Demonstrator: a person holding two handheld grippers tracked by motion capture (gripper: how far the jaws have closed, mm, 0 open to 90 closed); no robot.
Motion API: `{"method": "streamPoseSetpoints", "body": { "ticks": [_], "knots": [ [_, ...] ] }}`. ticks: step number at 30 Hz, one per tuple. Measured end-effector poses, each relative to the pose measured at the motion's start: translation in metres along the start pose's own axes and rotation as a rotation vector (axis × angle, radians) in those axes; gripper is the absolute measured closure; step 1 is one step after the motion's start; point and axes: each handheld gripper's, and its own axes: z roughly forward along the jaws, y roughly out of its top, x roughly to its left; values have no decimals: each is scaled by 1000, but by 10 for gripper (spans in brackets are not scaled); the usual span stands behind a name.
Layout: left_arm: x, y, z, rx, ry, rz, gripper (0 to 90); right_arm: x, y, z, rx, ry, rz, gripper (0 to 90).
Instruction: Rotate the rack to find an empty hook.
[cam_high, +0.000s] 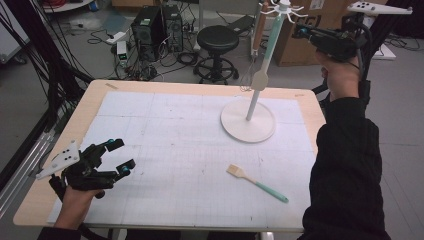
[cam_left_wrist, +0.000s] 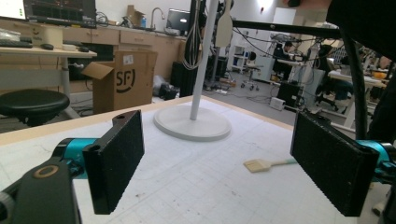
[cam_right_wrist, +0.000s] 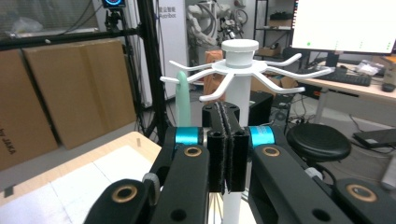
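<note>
Mint-handled spatula (cam_high: 264, 64) with a cream blade hangs from one arm of the white hook-topped utensil stand (cam_high: 248, 121), blade down, beside the stand's post near the far right of the table. In the right gripper view its mint handle (cam_right_wrist: 183, 100) rises just left of the post, under the ring of white hooks. The right gripper (cam_high: 301, 31) is held high next to those hooks, its black pads pressed flat together with nothing between them, so the spatula is beyond and to one side of the fingertips, not touching them.

The risk, as I judge it: the raised gripper or its trailing cable could brush a hook arm or the hanging handle, setting the spatula swinging or knocking it off, or rocking the tall stand on its round base.

A wooden-headed pastry brush with a mint handle (cam_high: 256, 182) lies flat on the white gridded mat (cam_high: 165, 130), near the right forearm. The left gripper (cam_high: 120, 156) rests at the table's near left, jaws wide apart and empty, well away from the stand.
</note>
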Motion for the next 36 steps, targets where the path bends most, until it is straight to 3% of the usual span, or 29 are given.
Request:
{"method": "streamPoseSetpoints", "body": {
  "ticks": [16,23,27,33,36],
  "knots": [
    [0,-1,-3,-5,-5,-5,180,23,8,19,-29,62,-14,894],
    [1,-2,-1,1,-10,-10,180,35,8,34,-19,61,-27,894],
    [3,-2,0,-3,-7,-11,180,38,7,27,-39,85,-44,894],
    [4,-2,-1,-9,-5,-13,179,27,6,3,-59,37,-38,894],
    [3,-2,-1,-12,-6,-13,179,23,6,1,-43,13,-38,894]
  ]
}}
